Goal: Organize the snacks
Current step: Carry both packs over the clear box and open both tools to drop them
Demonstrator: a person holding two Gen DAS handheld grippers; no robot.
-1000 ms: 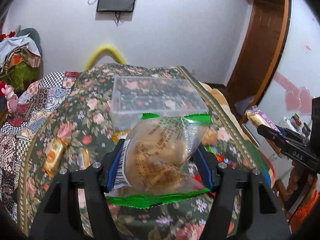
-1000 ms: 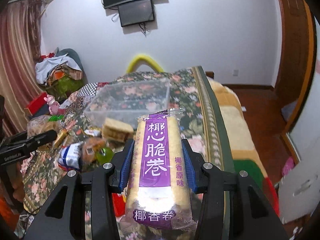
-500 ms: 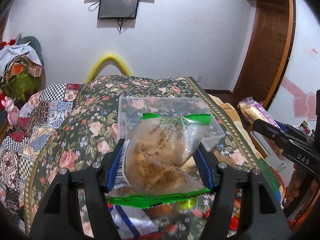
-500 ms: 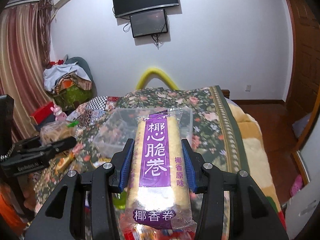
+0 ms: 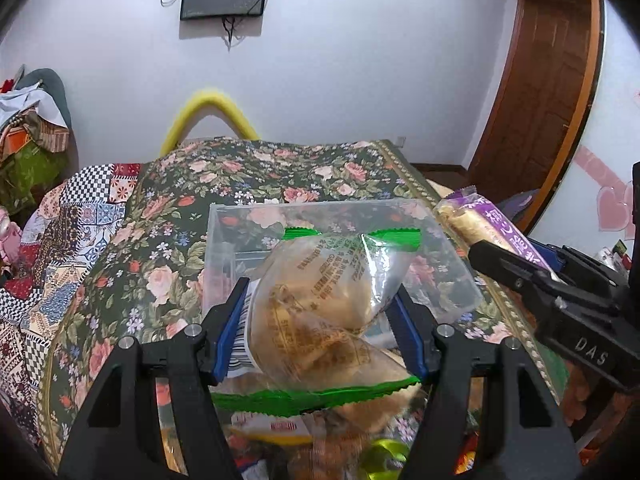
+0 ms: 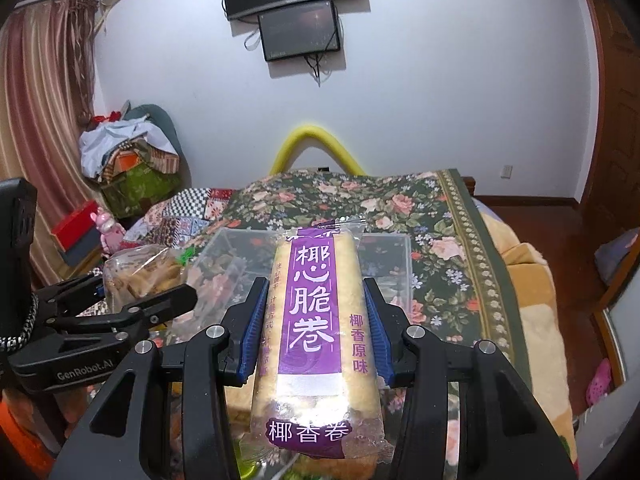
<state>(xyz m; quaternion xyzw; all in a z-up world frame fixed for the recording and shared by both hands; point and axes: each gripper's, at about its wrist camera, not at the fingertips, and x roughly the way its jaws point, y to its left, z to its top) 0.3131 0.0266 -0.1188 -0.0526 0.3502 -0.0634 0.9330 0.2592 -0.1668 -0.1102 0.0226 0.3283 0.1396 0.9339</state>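
Above the clear bin point(image 5: 320, 216) — both claws (left point(image 5: 320, 312), right point(image 6: 316, 320)) grip snacks.

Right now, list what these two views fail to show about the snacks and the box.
- Left wrist view: the floor of the clear plastic box is largely hidden behind the green-edged pastry bag in the left gripper.
- Left wrist view: the loose snacks below are blurred and cut off by the frame edge.
- Right wrist view: the purple coconut roll pack in the right gripper covers the box's middle.
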